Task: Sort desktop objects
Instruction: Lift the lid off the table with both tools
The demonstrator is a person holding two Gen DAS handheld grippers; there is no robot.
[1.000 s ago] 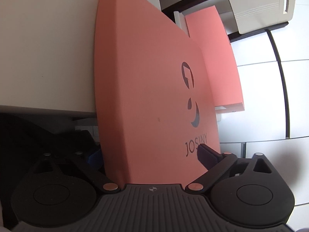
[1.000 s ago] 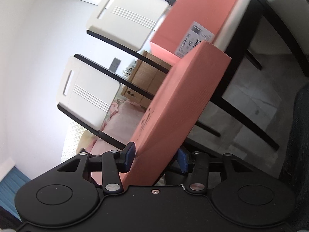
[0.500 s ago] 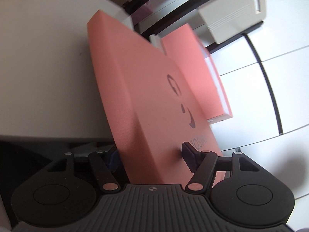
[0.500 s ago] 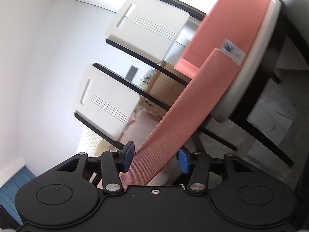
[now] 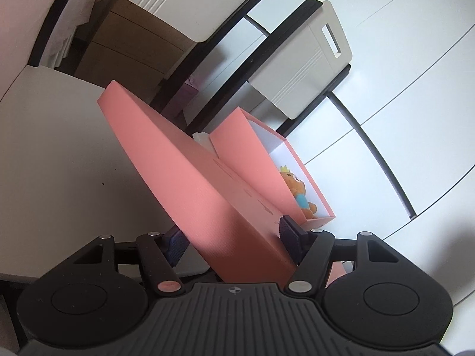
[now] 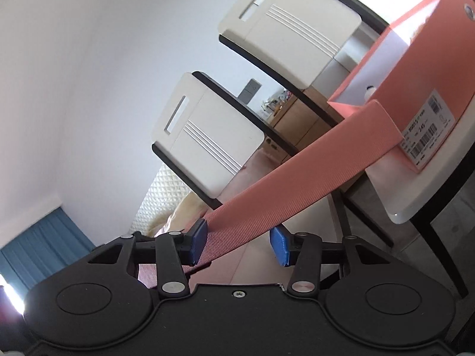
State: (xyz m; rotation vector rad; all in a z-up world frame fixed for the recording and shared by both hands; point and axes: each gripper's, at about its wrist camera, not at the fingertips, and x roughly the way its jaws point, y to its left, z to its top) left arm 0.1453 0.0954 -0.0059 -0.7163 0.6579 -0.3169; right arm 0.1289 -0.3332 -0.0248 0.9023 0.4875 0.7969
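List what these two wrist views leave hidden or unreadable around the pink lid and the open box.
- Left wrist: most of the box interior, screened by its near wall; only a plush toy shows.
- Left wrist: lid logo, too oblique to read.
- Right wrist: barcode label print, too small.
- Right wrist: right gripper far pad's contact with the lid, unclear.

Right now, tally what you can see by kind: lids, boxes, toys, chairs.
Lid: 1
Box: 1
Toy: 1
Chairs: 2
Total: 5
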